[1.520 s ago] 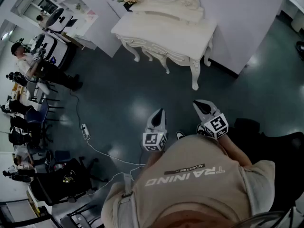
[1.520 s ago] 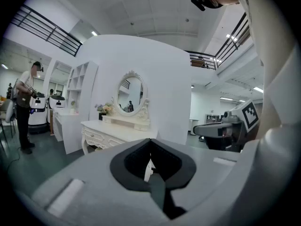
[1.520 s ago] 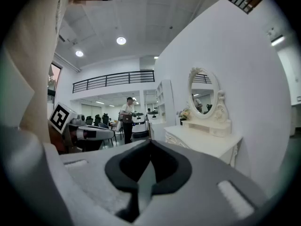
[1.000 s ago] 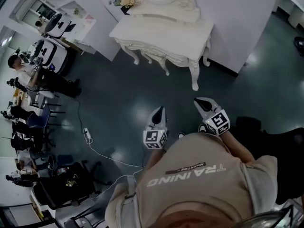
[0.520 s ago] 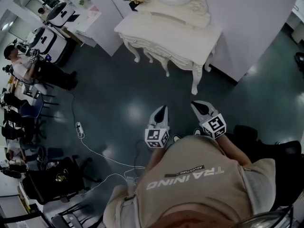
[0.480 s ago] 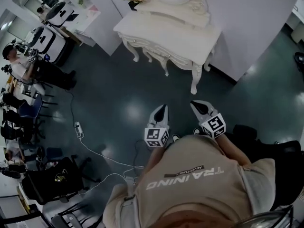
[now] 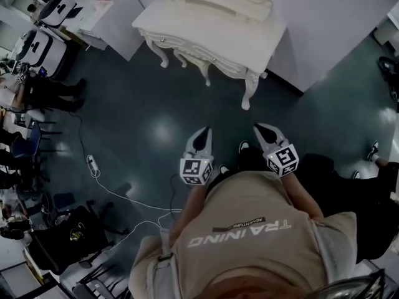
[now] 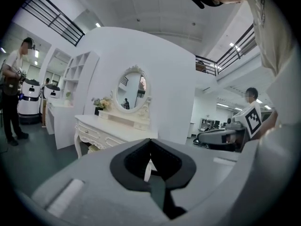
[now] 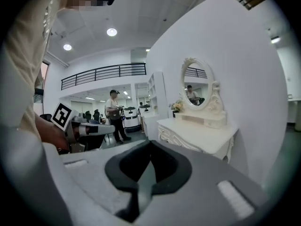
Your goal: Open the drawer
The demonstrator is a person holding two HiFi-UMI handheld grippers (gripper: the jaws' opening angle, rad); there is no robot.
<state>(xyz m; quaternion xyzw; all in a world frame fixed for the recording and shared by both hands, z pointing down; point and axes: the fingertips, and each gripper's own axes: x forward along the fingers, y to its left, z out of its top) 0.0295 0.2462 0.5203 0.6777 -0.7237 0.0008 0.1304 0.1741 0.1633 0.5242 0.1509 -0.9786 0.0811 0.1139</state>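
Across the floor (image 7: 143, 111), well apart from my left gripper (image 7: 202, 136) and right gripper (image 7: 267, 131), which I am holding pinched together and empty, the drawer (image 7: 187, 50) is sitting closed in the white counter (image 7: 206, 18), so unopened jaws risk skidding off its knob (image 7: 212, 59).

L gripper (image 7: 204, 133) left of R gripper (image 7: 262, 129), both before dressing table (image 7: 209, 25) w/ mirror (image 8: 131, 90) on top, by wall (image 7: 330, 17)

Open floor (image 7: 156, 104) up to the dressing table (image 7: 212, 27), cables (image 7: 124, 198) lying at left, wall (image 7: 336, 23) behind
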